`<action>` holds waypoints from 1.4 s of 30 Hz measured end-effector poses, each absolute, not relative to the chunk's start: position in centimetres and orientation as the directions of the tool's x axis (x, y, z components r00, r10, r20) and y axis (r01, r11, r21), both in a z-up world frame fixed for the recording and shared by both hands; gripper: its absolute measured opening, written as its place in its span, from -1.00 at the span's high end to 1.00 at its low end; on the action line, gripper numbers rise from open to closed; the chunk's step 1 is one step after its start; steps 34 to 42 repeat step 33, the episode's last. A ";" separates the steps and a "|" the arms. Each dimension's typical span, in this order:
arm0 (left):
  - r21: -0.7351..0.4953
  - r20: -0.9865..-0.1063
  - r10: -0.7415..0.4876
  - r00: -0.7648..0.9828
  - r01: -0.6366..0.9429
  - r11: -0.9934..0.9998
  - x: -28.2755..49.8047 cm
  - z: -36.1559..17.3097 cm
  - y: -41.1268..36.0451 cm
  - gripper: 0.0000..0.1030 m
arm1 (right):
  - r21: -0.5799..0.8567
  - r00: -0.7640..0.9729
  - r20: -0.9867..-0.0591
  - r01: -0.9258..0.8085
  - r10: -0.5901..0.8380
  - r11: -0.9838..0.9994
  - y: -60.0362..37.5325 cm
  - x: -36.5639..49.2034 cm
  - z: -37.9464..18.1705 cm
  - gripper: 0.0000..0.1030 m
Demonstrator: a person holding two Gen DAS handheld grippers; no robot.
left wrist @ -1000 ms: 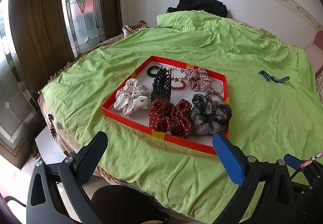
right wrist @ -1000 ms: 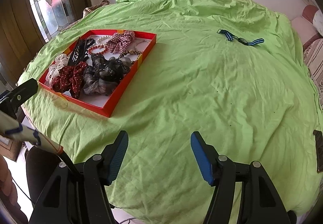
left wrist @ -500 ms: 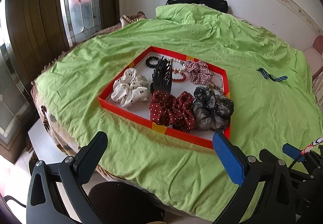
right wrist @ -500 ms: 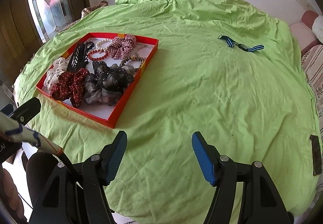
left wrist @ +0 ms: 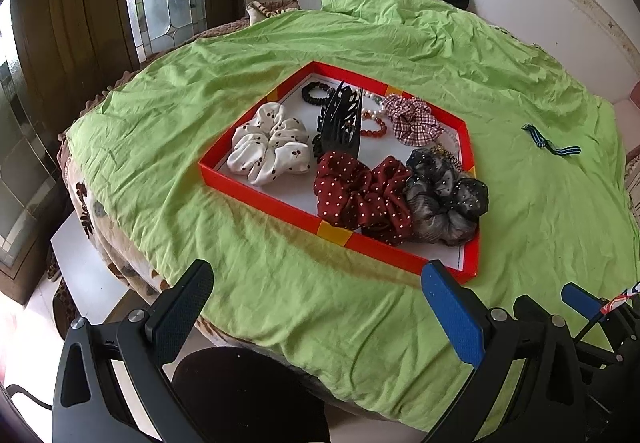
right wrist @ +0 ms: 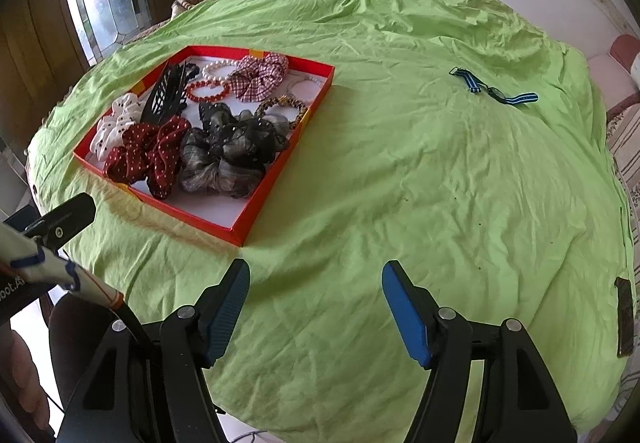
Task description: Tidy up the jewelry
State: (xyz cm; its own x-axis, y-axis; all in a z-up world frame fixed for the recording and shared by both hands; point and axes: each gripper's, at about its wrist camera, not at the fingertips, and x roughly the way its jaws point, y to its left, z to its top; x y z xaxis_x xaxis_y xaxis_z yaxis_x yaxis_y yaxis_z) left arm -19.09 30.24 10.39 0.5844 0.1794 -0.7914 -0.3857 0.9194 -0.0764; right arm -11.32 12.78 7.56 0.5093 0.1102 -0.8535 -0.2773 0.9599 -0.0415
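Beyond both fingers [right wrist: 312, 307] — red tray [right wrist: 280, 171], untouched.

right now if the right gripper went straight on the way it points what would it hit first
Most likely bare green sheet. The right gripper is open with nothing between its fingers; the red tray lies off to its left and the striped strap far ahead to the right. Depth is hard to judge.

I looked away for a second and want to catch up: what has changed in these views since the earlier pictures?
The left gripper has come nearer the red tray, which now sits lower and larger in its view. The right gripper has drifted slightly, its empty jaws a touch wider. Nothing was grasped or released. The scrunchies, the bracelets and the striped strap lie as before.
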 end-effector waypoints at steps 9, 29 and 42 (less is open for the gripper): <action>-0.087 -0.802 0.175 0.572 -0.401 0.912 -19.1 9.8 31.1 -1.00 | -0.062 0.507 -0.857 -0.284 0.095 0.957 13.6 -11.4 7.2 -0.42; -0.062 -0.792 0.239 0.562 -0.463 0.884 -19.9 11.1 31.5 -1.00 | -0.026 0.501 -0.854 -0.316 0.143 0.948 14.1 -12.2 7.2 -0.43; -0.035 -0.781 0.249 0.572 -0.438 0.898 -19.8 12.1 29.9 -1.00 | -0.001 0.507 -0.846 -0.307 0.162 0.952 13.0 -12.3 7.4 -0.43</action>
